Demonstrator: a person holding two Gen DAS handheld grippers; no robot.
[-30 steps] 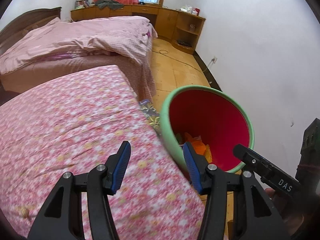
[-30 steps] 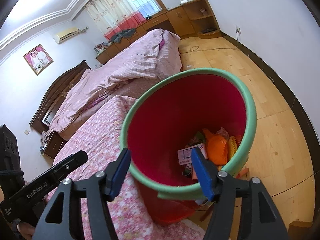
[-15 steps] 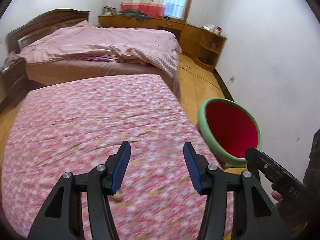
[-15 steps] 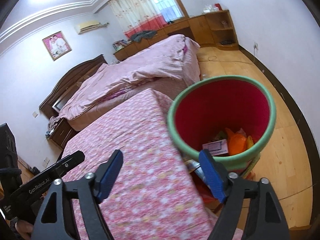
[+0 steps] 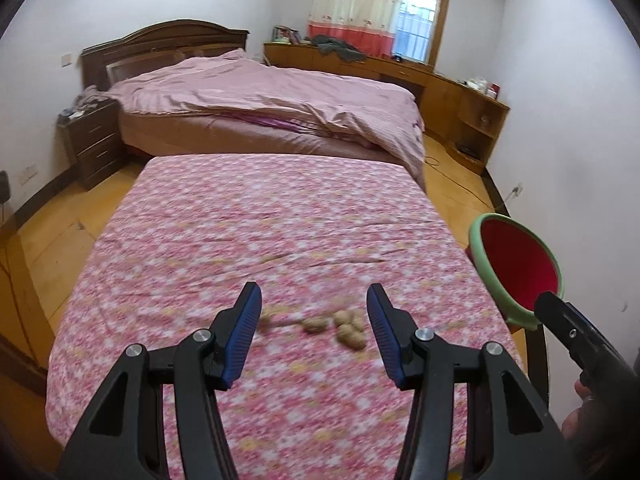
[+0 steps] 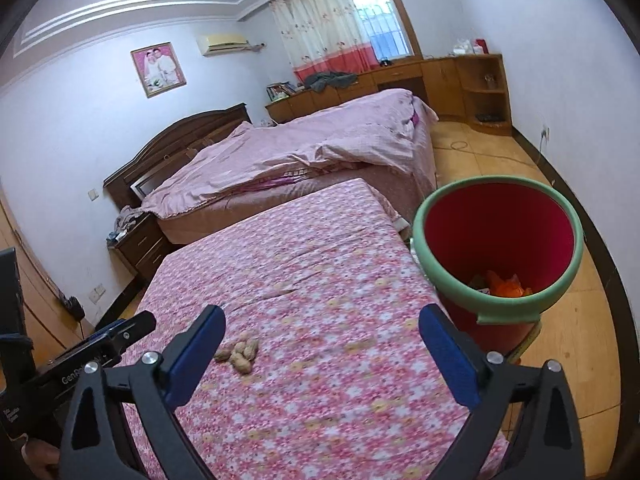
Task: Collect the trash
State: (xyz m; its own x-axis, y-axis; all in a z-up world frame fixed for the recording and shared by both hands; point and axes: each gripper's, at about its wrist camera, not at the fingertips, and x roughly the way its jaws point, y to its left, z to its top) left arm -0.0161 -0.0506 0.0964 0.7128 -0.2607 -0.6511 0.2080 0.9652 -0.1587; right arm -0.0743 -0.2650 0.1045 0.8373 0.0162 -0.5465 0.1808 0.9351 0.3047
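Your left gripper (image 5: 314, 320) and right gripper (image 6: 320, 344) both hang with jaws spread wide and empty above the pink floral mattress (image 6: 340, 280). Just ahead, between your left fingers, a small cluster of peanut shells (image 5: 344, 326) lies on the cloth. Farther right, the red bin (image 6: 496, 240) with its green rim stands beside the mattress edge, with orange trash (image 6: 506, 285) inside.

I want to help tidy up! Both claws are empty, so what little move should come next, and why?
Probably lower the open left claw onto the small pile of tan peanut shells lying between its fingers on the pink flowered bedcover. Both claws hold nothing, the shells sit nearer the left one than the open right claw, and the red bin with the green rim waits beside the bed.
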